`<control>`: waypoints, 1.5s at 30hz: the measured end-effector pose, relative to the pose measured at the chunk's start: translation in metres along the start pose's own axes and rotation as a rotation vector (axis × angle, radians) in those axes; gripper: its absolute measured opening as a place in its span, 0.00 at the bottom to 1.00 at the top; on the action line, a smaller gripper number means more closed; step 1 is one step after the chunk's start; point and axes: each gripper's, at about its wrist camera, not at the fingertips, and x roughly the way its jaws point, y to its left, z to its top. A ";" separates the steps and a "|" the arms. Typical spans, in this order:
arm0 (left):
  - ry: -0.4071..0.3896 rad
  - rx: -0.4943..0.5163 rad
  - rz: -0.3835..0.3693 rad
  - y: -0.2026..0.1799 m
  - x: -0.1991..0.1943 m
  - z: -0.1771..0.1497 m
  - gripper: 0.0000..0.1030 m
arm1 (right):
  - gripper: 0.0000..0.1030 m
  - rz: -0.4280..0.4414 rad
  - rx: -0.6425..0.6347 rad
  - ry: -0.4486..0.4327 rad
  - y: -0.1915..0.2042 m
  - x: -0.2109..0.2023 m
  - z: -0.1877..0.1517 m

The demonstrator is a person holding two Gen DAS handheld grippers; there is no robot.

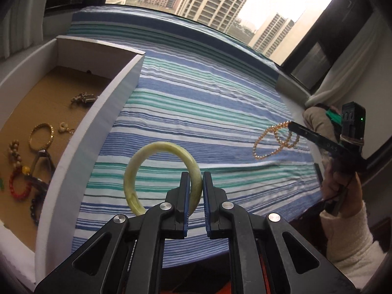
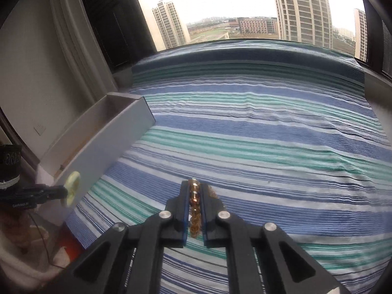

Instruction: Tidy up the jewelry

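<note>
- Left gripper (image 1: 196,175), seen from the left wrist, is clamped on the rim of a pale green bangle (image 1: 156,174), which it holds upright above the striped cloth (image 1: 201,93).
- Just beside it on the left sits an open white box (image 1: 103,112) with a brown floor; inside lie a gold bracelet (image 1: 41,136), a red bead bracelet (image 1: 18,186), a small metal charm (image 1: 83,98) and other pieces.
- Far right, the right gripper (image 1: 291,125) holds an amber bead string (image 1: 274,142) dangling in loops over the cloth, a cream sleeve (image 1: 348,232) below it.
- From the right wrist, the right gripper (image 2: 195,186) is closed on the amber bead string (image 2: 194,203), bunched between its pads.
- Leftward, the left gripper (image 2: 64,193) holds the bangle (image 2: 73,187) in front of the box wall (image 2: 110,142).
- Nothing on the cloth (image 2: 269,134) blocks either tool.
</note>
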 end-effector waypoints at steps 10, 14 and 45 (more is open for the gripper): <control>-0.150 -0.123 0.239 0.078 -0.108 0.035 0.07 | 0.08 0.228 -0.102 -0.126 0.090 -0.024 0.086; -0.155 -0.180 0.347 0.121 -0.114 0.038 0.07 | 0.08 0.293 -0.159 -0.131 0.137 -0.009 0.115; -0.162 -0.244 0.751 0.173 -0.060 -0.010 0.98 | 0.71 0.264 -0.427 0.166 0.336 0.215 0.076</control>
